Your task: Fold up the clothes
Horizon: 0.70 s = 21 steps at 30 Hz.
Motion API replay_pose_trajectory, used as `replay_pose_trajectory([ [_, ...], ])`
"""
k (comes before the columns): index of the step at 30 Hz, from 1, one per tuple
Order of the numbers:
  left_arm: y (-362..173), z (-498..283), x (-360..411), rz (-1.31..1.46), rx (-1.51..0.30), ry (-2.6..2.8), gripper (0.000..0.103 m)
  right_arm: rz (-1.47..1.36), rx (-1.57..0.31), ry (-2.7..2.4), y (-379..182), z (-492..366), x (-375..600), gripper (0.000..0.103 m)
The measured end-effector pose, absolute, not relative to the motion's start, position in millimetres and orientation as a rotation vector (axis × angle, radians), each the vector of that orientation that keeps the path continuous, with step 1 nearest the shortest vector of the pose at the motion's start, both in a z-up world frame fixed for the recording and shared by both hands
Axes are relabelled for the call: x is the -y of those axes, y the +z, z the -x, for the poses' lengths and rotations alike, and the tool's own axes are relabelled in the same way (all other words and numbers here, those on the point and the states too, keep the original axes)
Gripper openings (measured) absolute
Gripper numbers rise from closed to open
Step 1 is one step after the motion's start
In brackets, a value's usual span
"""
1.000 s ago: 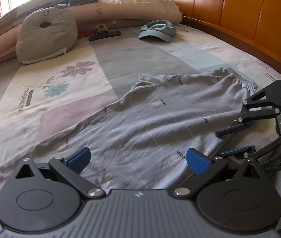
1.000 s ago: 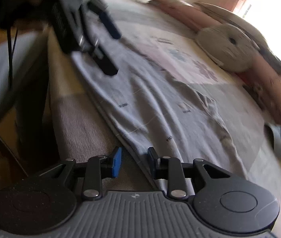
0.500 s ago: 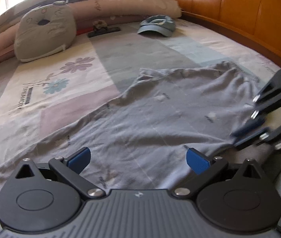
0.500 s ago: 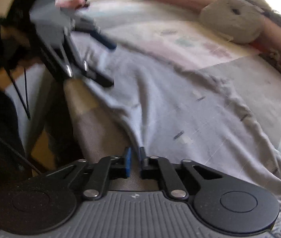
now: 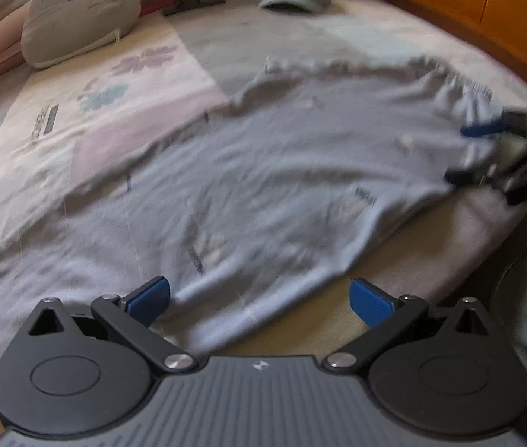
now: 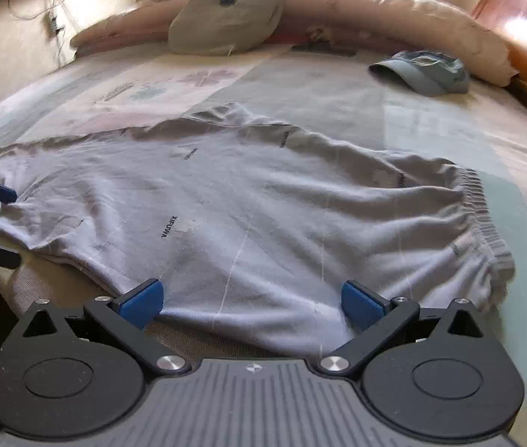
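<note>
Garment: pale grey cotton trousers with small dark printed lettering and an elastic gathered waistband [image 6: 248,205], spread flat across a bed with a patchwork sheet of pink, cream, grey and pale green panels [image 6: 337,85]. Waistband edge lies at the right in the right wrist view, just beyond the right gripper; the legs run off to the left. Near hem follows the near edge of the mattress, part of it just short of the brown side border.

Right gripper [image 6: 251,300]: black linkage with blue pads, jaws opening and spread wide, low over the near edge of the trousers; cloth lies between the pads, unpressed.

Left gripper [image 5: 259,298]: same build, jaws wide apart, cloth edge between the pads, nothing gripped.

Open room: broad bare sheet beyond the trousers, towards the pillows.

Far edge holdings, all well apart from the trousers: round grey cushion with a stitched animal face [image 6: 226,18]; blue-grey peaked cap [image 6: 423,72]; long pinkish rolled quilt [image 6: 393,11]; small dark object on a flat base [image 5: 192,0], blurred. Orange wooden headboard [image 5: 486,3] bounds one side.
</note>
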<state>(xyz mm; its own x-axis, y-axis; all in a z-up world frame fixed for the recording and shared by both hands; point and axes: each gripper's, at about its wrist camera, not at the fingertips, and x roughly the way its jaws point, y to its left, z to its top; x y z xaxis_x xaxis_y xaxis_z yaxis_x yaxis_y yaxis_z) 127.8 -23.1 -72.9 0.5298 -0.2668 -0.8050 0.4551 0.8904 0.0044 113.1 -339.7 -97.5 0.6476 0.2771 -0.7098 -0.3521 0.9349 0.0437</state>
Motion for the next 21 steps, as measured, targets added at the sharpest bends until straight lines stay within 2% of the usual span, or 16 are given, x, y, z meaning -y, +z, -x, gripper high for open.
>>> replay_pose_trajectory([
  [4, -62, -155, 30, -0.165, -0.824, -0.402, 0.102, 0.066, -0.776, 0.314, -98, -111, 339, 0.103],
  [8, -81, -169, 46, -0.198, -0.863, -0.345, 0.102, 0.036, -0.774, 0.276, -97, -115, 338, 0.103],
  [12, -90, -139, 36, -0.185, -0.877, -0.364, 0.102, 0.023, -0.762, 0.249, -98, -113, 338, 0.103],
  [17, -80, -127, 26, -0.218, -0.920, -0.402, 0.102, 0.009, -0.761, 0.219, -99, -115, 336, 0.103],
  [21, -59, -145, 36, -0.184, -0.835, -0.414, 0.102, 0.003, -0.773, 0.211, -98, -118, 335, 0.103],
])
